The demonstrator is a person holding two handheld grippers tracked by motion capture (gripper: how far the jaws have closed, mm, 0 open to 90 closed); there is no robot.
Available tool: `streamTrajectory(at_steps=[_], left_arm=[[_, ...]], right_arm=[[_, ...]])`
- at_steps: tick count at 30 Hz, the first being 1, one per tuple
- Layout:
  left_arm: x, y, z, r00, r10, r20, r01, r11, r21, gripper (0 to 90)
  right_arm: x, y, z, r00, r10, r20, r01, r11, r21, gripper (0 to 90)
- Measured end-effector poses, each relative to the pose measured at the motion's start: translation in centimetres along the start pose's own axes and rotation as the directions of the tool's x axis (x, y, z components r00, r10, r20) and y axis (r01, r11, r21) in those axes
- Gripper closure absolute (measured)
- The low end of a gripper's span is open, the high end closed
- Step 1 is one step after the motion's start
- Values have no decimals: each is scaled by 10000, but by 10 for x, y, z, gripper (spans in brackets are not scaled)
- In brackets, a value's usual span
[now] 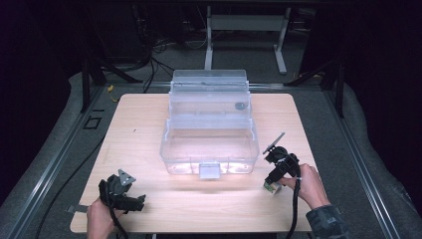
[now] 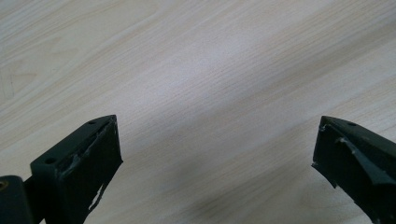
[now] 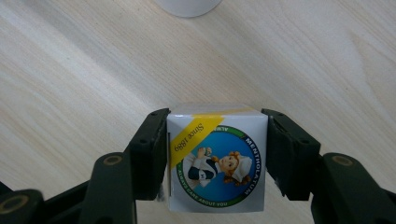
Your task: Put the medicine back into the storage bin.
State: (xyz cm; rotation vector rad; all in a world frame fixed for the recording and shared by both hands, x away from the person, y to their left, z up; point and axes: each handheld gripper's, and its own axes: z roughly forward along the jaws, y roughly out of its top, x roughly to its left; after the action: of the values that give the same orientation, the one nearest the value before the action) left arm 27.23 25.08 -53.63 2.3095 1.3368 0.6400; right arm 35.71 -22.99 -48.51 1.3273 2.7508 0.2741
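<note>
Right gripper (image 3: 217,163) jaws pinching a small Mentholatum carton (image 3: 215,158) by its two side walls, printed face up between them, low over the table (image 3: 84,70), just right of the open clear plastic tackle box (image 1: 209,144). Left gripper (image 2: 215,154) jaws spread wide, nothing between, bare wood beyond. Risk, as I judge it: thin card could crush or twist out if squeezed harder, or clip the box wall on the way in. Light wood-grain table, grey floor, dark room, cables and a desk frame behind
</note>
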Motion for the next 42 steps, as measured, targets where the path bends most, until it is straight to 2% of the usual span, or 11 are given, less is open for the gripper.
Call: streamTrajectory(at_steps=[9, 22, 26, 28, 29, 30, 32, 42], left_arm=[[0, 0, 1, 10000, -7, 15, 7, 10000, 31, 10], [1, 0, 1, 10000, -63, 43, 63, 10000, 45, 11], [0, 0, 1, 10000, -62, 32, 62, 10000, 33, 12], [0, 0, 1, 10000, -81, 29, 81, 10000, 28, 13], [0, 0, 1, 10000, -82, 27, 82, 10000, 22, 12], [0, 0, 1, 10000, -85, 28, 85, 10000, 11, 12], [0, 0, 1, 10000, -68, 28, 68, 10000, 5, 13], [1, 0, 0, 9999, -141, 16, 141, 9999, -97, 11]], right_arm=[[0, 2, 2, 9998, 186, -60, -185, 9998, 118, 442], [-1, 0, 0, 10000, 65, -16, -65, 10000, -66, 459], [-1, -1, -4, 9998, 209, 74, -208, 9997, -112, 460], [-2, -2, -6, 9999, 100, 73, -99, 9997, -211, 460], [-2, -1, -8, 10000, 47, 40, -47, 10000, -13, 460], [-1, -2, -8, 9999, 81, 101, -79, 9996, -261, 461], [-2, -2, -10, 10000, 66, 72, -64, 9993, -360, 461], [-4, -2, -21, 9999, 74, 155, -67, 9990, -451, 462]])
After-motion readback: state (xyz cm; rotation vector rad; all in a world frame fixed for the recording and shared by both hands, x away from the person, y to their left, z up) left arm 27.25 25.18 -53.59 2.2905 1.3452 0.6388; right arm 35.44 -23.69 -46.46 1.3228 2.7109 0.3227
